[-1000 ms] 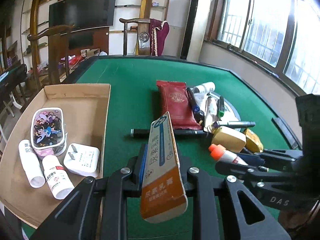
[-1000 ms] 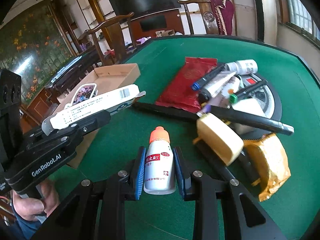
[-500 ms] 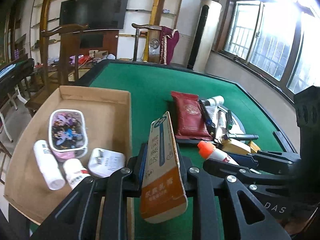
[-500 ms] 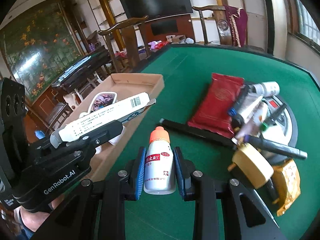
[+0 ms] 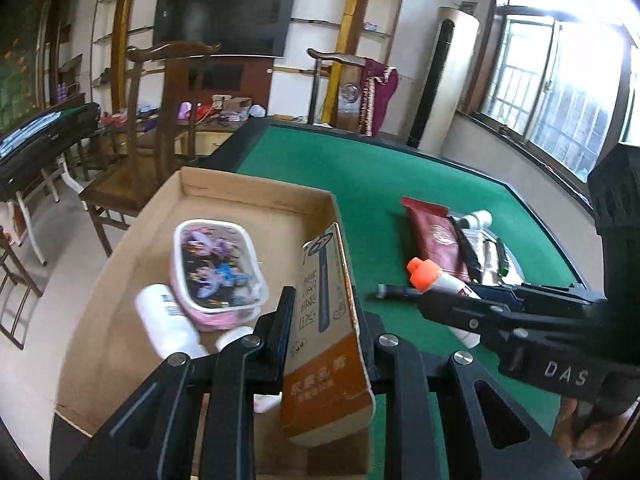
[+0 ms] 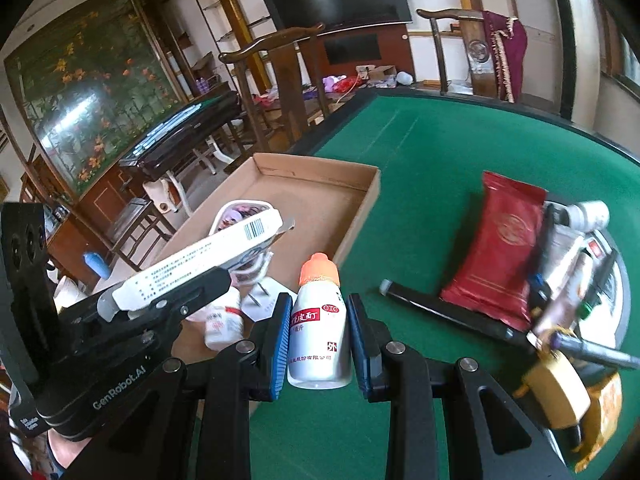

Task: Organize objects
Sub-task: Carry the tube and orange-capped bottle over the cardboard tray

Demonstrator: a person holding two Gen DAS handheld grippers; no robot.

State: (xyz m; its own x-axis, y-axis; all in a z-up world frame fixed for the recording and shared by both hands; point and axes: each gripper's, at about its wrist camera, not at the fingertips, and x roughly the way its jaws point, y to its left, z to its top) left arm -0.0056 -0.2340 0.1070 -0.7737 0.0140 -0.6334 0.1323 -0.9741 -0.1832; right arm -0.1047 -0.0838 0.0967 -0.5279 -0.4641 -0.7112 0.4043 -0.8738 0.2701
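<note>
My left gripper (image 5: 322,312) is shut on a long white and orange carton (image 5: 326,344) and holds it above the near right part of the cardboard box (image 5: 256,188). The carton also shows in the right wrist view (image 6: 200,256). My right gripper (image 6: 320,320) is shut on a white bottle with an orange cap (image 6: 318,320), held over the green table just right of the box (image 6: 320,168). In the box lie a pink cartoon pouch (image 5: 216,268), white bottles (image 5: 166,328) and a white charger (image 6: 264,300).
On the green table (image 5: 360,168) to the right lies a pile: a red packet (image 6: 500,248), a black pen (image 6: 444,316), a yellow case (image 6: 556,392), tubes and markers. Wooden chairs (image 5: 160,120) stand beyond the table's left edge.
Both grippers have swung left with their loads. The carton now hangs over the box, and the bottle has moved from beside the pile to near the box's right wall.
</note>
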